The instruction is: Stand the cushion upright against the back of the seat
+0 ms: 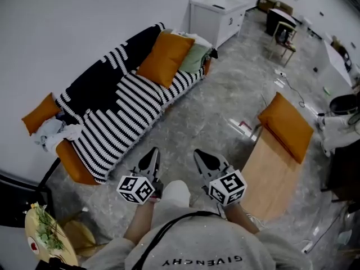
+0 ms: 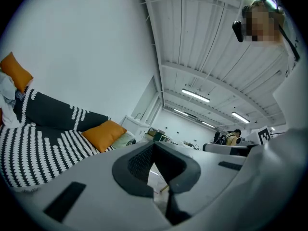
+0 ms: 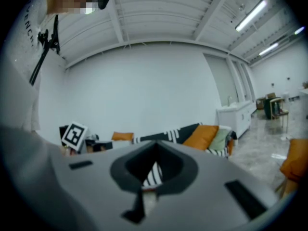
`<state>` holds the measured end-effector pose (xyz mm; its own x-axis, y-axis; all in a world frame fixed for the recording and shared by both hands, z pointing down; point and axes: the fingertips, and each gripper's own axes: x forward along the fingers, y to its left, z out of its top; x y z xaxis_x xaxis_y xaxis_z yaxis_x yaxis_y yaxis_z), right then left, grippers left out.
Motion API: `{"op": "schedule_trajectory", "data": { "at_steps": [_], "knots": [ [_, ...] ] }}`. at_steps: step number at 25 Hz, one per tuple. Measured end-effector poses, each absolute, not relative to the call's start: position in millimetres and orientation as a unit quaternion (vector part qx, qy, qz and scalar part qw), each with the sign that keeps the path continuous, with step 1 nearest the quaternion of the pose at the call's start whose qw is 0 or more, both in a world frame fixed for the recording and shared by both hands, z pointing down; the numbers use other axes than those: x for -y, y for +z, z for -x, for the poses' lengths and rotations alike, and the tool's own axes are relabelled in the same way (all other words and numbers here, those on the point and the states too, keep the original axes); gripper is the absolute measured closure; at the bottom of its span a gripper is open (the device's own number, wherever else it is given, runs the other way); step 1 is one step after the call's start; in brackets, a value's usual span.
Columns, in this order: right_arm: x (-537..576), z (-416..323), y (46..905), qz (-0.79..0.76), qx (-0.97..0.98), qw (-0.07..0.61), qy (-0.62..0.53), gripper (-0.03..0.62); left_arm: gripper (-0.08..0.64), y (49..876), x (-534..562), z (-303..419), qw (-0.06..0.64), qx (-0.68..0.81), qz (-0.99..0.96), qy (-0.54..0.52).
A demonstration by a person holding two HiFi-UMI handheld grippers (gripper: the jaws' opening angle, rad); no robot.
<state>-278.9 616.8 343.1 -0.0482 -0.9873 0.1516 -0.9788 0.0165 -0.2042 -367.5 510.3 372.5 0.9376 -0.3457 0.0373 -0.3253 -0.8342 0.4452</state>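
The left gripper (image 1: 152, 153) and right gripper (image 1: 202, 155) are hovering, jaws together, gripping nothing. An orange cushion (image 1: 165, 58) is leaning against the sofa (image 1: 75, 166) back.

- The left gripper (image 1: 152, 152) has black tapering jaws; behind them sits the left cube (image 1: 135, 189), white with black square markers.
- The right gripper (image 1: 200, 154) is built alike, with the right cube (image 1: 227, 187) just behind its jaws.
- Behind both grippers, a grey sweatshirt (image 1: 225, 243) bears dark lettering (image 1: 202, 260) across the chest.
- A thin black strap (image 1: 169, 229) crosses the sweatshirt slantwise.
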Motion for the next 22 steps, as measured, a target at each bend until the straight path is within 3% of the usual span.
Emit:
{"op": "schedule_trajectory", "data": {
  "at_steps": [10, 22],
  "knots": [
    [-559.7, 205.7, 351.3, 0.705, -0.696, 0.031, -0.131, 0.575, 0.535, 379.5, -448.7, 289.3, 0.222, 0.153, -0.963, -0.026],
    [-417.0, 92.1, 350.8, 0.714, -0.687, 0.030, -0.135, 0.575, 0.535, 375.6, -306.5, 167.0, 0.213, 0.124, -0.969, -0.021]
  ]
}}
